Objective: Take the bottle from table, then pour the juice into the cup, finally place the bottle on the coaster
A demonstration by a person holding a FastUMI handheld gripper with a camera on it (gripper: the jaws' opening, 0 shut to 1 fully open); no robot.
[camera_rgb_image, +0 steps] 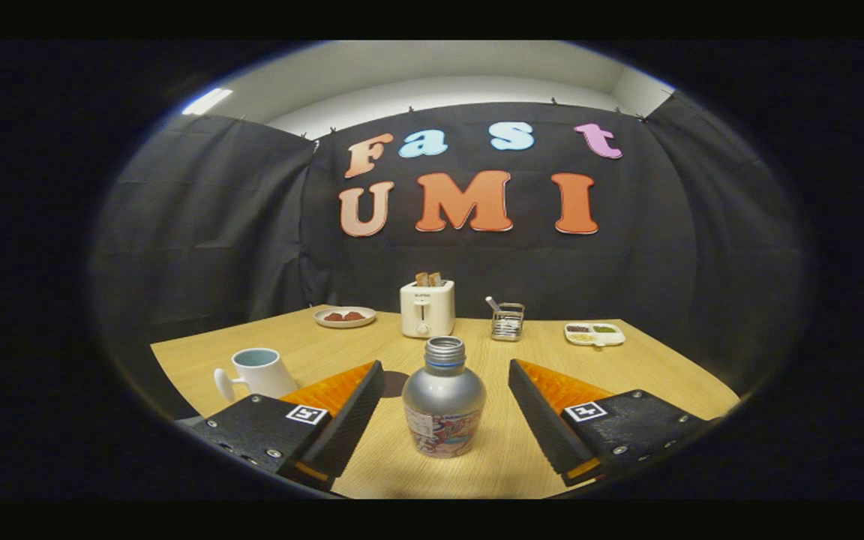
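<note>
A silver metal bottle with a threaded neck and a patterned label stands upright on the wooden table. It sits between my two fingers, with a gap on each side. My gripper is open and neither finger touches the bottle. A white cup with a handle and a pale blue inside stands to the left, just beyond the left finger. A dark round shape shows on the table just behind the left fingertip, beside the bottle; I cannot tell what it is.
Along the table's far edge stand a white toaster with bread in it, a plate with red food, a wire holder and a divided white dish. Black cloth walls close in the booth.
</note>
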